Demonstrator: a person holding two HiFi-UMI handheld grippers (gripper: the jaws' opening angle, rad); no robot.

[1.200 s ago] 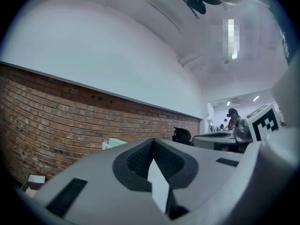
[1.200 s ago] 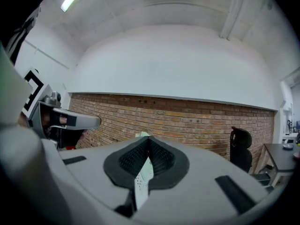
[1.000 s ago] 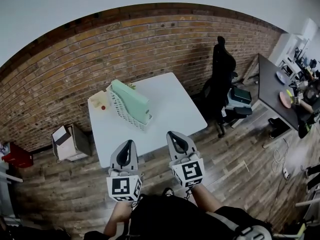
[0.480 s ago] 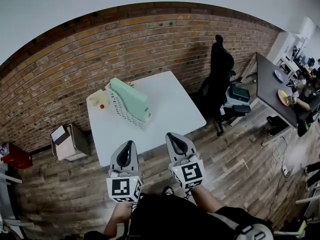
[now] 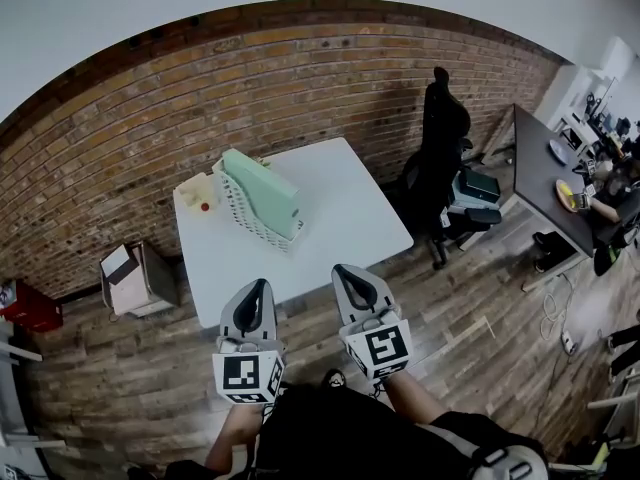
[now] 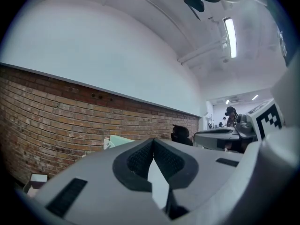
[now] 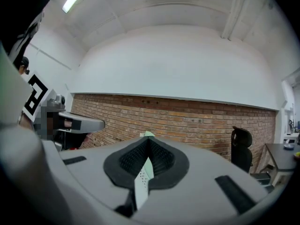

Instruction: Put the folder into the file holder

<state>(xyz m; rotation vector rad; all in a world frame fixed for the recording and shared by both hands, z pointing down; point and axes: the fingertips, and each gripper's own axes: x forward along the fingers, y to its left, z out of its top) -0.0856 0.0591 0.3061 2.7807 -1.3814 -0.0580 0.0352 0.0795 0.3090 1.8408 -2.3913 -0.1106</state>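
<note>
A pale green folder (image 5: 262, 193) stands inside the white mesh file holder (image 5: 243, 223) at the back left of the white table (image 5: 340, 213). Both grippers hang side by side over the floor, just short of the table's front edge, well away from the holder. My left gripper (image 5: 255, 286) is shut with nothing in it. My right gripper (image 5: 345, 270) is shut and empty too. In the left gripper view the folder (image 6: 119, 141) peeks over the shut left gripper (image 6: 152, 142). In the right gripper view the folder's top (image 7: 149, 134) shows just above the right gripper (image 7: 149, 141).
A small beige box (image 5: 195, 196) with a red item sits at the table's back-left corner. A black office chair (image 5: 445, 133) stands right of the table, and a dark desk (image 5: 540, 173) with a seated person lies farther right. A cardboard box (image 5: 130, 278) rests on the wooden floor at left, before the brick wall.
The head view has drifted slightly. Both grippers stay shut in the same place, and the folder stays in the holder.
</note>
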